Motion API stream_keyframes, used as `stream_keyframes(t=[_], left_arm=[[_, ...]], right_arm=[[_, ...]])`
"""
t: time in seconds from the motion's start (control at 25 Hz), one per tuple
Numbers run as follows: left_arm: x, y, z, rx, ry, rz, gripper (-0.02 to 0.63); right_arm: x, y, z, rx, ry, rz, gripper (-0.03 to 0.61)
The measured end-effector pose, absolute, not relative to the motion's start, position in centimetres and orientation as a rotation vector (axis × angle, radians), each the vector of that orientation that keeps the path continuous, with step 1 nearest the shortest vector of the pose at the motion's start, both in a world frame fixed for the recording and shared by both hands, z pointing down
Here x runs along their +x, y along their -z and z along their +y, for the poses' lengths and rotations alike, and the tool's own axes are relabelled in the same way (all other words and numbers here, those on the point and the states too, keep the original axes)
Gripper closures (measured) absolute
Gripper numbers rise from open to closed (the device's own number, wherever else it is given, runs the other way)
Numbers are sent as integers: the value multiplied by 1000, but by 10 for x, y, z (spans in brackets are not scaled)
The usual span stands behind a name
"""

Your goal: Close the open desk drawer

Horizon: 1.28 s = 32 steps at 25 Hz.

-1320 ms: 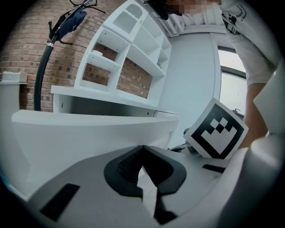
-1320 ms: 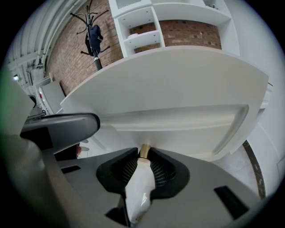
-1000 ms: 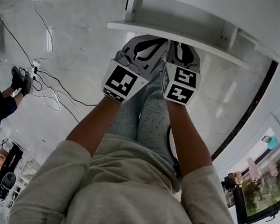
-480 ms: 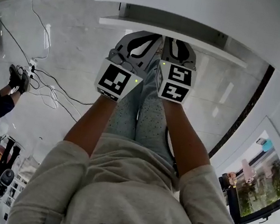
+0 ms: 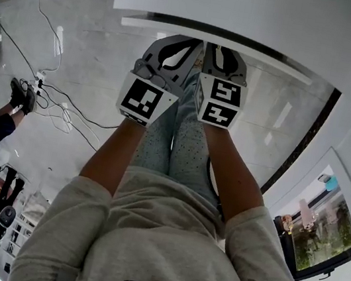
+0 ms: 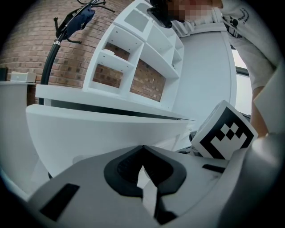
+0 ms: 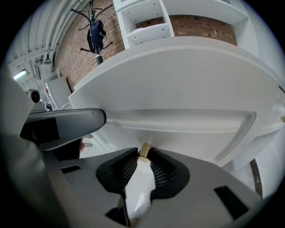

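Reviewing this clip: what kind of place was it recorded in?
Probably an office or studio-like workroom: a white desk, a white shelf unit against a brick wall, a coat stand, and cables trailing across the pale floor.

Left gripper (image 5: 184, 44): jaws closed together, nothing between them. Right gripper (image 5: 222, 49): just beside it, jaws pinching a small brass knob (image 7: 144, 150). Left forearm (image 5: 114, 152) and right forearm (image 5: 235, 174): bare, stretched forward, side by side.
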<state>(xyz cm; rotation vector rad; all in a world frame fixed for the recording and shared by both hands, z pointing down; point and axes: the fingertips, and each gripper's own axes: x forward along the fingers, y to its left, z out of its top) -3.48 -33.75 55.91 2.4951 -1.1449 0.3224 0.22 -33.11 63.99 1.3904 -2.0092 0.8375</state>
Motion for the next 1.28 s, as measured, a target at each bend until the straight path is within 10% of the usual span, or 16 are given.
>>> stream_keyframes(t=[1.28], left_arm=[[-35,-580,-349,2375,-431,-1154,595]], right_arm=[[5,-637,-342,1344,-831,-2011,471]])
